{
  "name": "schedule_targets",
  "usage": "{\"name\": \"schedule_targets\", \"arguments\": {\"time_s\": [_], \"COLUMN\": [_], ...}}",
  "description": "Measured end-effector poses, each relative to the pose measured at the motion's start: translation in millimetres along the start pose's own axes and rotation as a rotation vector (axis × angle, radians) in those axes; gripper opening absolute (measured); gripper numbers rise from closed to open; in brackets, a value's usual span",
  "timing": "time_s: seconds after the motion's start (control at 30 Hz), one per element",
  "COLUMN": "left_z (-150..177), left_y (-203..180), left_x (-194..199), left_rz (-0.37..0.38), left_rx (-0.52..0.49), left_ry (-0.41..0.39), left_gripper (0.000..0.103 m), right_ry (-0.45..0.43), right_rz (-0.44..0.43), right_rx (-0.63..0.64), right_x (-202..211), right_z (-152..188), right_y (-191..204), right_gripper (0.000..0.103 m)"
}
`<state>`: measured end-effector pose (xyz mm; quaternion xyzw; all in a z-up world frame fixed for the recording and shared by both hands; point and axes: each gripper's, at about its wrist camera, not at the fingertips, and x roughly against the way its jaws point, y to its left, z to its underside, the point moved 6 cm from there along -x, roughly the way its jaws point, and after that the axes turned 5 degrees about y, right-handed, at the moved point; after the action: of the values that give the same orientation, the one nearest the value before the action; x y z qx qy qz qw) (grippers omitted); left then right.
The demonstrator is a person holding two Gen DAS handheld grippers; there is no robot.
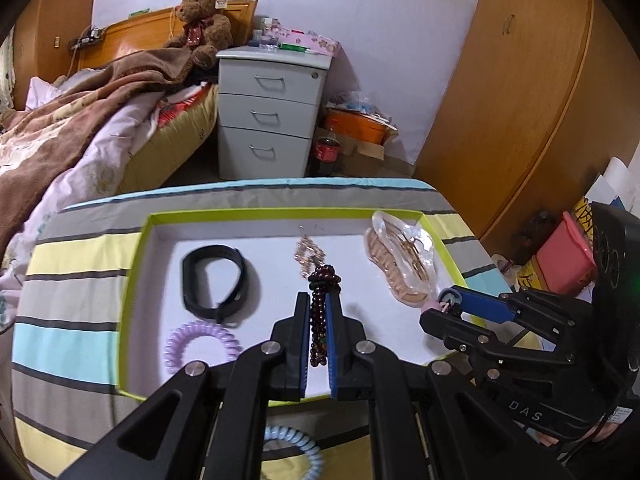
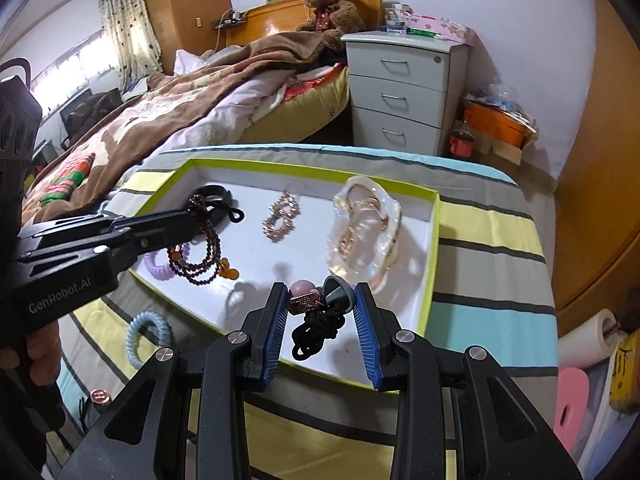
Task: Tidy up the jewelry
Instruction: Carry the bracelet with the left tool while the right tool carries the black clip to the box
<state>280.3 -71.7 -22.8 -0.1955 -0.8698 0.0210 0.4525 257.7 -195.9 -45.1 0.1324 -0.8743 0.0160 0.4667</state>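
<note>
1. We see the left gripper (image 1: 319, 300) with its jaws clamped on a dark red bead bracelet (image 1: 322, 308), which hangs between the blue pads above the white floor of a green-rimmed tray (image 1: 280, 213); in the right wrist view the beads (image 2: 200, 248) dangle in loops with orange pieces at the bottom.
2. Our right gripper (image 2: 320, 300) has its jaws apart, and between them sits a black hair tie (image 2: 316, 332) with a pink ball, a grey cap and a small metal tag, resting on the tray's near right corner; we cannot tell if the pads touch it.
3. Inside the tray lie a black wristband (image 1: 216, 280) at the left, a purple coil hair tie (image 1: 200, 346) just in front of it, a rose-gold chain piece (image 2: 281, 216) near the middle, and a clear bag of gold jewelry (image 2: 364, 228) at the right.
4. Outside the tray, a blue coil hair tie (image 2: 148, 336) rests on the striped cloth (image 2: 492, 220) by the near left edge.
5. Behind stand a bed with a brown blanket (image 2: 192, 92), a teddy bear (image 1: 204, 20) and a grey drawer cabinet (image 1: 268, 112).
</note>
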Motion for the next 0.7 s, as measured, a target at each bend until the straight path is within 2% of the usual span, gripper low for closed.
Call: {"name": "schedule_targets", "arguments": {"time_s": [0.17, 0.7], "left_z": [3, 9], "left_y": [-4, 13], "left_x": [-12, -27], "left_rz": [0.014, -0.04], "left_rx": [0.002, 0.03], "left_ry": [0.028, 0.073], "left_gripper": [0.008, 0.008], "right_ry": [0.015, 0.05], "right_rz": [0.009, -0.012], "right_rx": [-0.003, -0.034], "right_x": [-2, -18], "right_z": [3, 8], "right_y": [-4, -2], "right_gripper": [0.035, 0.035]}}
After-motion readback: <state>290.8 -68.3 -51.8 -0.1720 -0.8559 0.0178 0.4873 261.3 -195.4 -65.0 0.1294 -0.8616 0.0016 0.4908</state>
